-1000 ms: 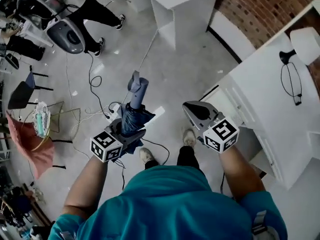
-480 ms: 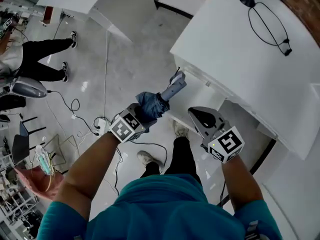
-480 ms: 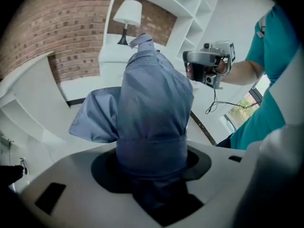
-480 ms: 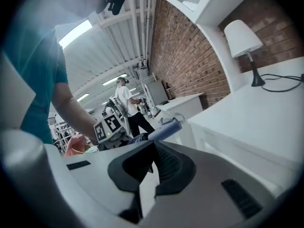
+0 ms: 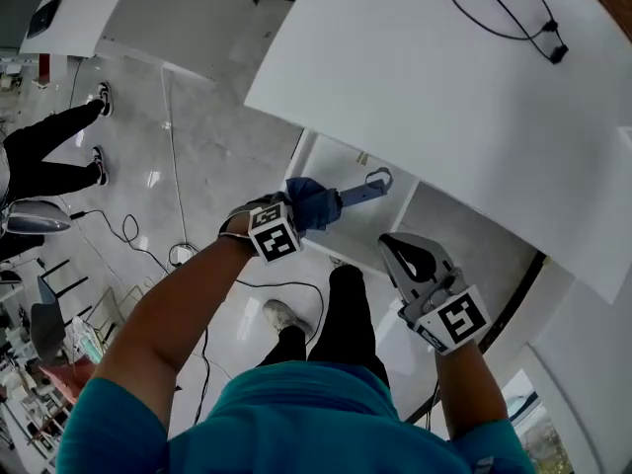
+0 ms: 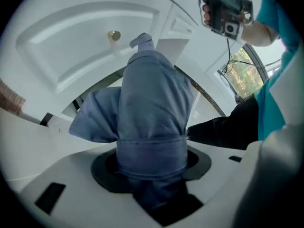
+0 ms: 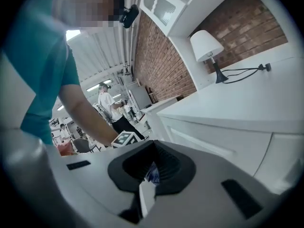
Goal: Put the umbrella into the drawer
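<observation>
A folded blue umbrella (image 5: pixel 314 203) is clamped in my left gripper (image 5: pixel 296 215), which points steeply down. Its grey handle (image 5: pixel 363 190) reaches out over the open white drawer (image 5: pixel 334 164) under the white desk top (image 5: pixel 415 87). In the left gripper view the blue fabric (image 6: pixel 152 108) fills the space between the jaws, and its far end (image 6: pixel 141 41) points at white furniture. My right gripper (image 5: pixel 403 250) hangs to the right of the drawer, apart from the umbrella. Its jaws stand together with nothing held.
A black lamp cable (image 5: pixel 504 23) lies on the desk top, and a white lamp (image 7: pixel 205 44) stands by the brick wall. A white panel has a brass knob (image 6: pixel 113 34). My own legs (image 5: pixel 341 314) stand before the drawer. Cables (image 5: pixel 178 255) trail on the floor.
Both grippers have come in towards the desk. The left one has swung down and carried the umbrella from over the floor to above the open drawer.
</observation>
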### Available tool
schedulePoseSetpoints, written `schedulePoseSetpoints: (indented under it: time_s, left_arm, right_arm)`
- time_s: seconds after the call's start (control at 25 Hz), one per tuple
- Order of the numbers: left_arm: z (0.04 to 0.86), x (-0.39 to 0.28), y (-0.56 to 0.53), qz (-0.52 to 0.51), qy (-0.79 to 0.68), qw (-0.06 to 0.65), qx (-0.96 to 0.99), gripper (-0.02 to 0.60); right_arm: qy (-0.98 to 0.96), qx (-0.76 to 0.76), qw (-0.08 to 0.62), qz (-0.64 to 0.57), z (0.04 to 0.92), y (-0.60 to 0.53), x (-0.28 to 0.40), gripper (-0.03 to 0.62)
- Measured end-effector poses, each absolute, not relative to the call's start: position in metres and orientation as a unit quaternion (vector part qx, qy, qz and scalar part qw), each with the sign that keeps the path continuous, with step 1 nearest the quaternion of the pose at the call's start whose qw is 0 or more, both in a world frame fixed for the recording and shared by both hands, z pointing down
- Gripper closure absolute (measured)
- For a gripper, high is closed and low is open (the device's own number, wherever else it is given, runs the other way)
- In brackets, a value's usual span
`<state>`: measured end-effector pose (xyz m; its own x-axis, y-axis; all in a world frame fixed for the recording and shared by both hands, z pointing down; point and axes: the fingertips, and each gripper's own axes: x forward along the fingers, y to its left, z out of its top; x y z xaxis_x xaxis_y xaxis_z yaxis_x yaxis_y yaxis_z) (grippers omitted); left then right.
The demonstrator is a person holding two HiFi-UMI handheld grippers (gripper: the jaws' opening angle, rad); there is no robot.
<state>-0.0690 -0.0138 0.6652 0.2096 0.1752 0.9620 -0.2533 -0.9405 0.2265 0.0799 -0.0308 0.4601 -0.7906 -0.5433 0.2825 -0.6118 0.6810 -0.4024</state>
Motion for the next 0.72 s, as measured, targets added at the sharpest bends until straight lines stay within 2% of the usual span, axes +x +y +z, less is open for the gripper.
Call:
schedulePoseSetpoints:
  time_s: [0.28,0.72]
  left_arm:
    - [0.73,-0.032,-0.02,0.681,0.026,0.141,0.718,0.334]
    - [0.81,0.008,-0.043,0.697,0.01,0.173,0.696,0.333]
  right_arm:
    - [-0.896,0.348,0.059,0.27,0.481,-0.029,0.115,0.572]
    - [-0.878,0.381,0.068,0.28,0.507,-0.033,0.156,0.572]
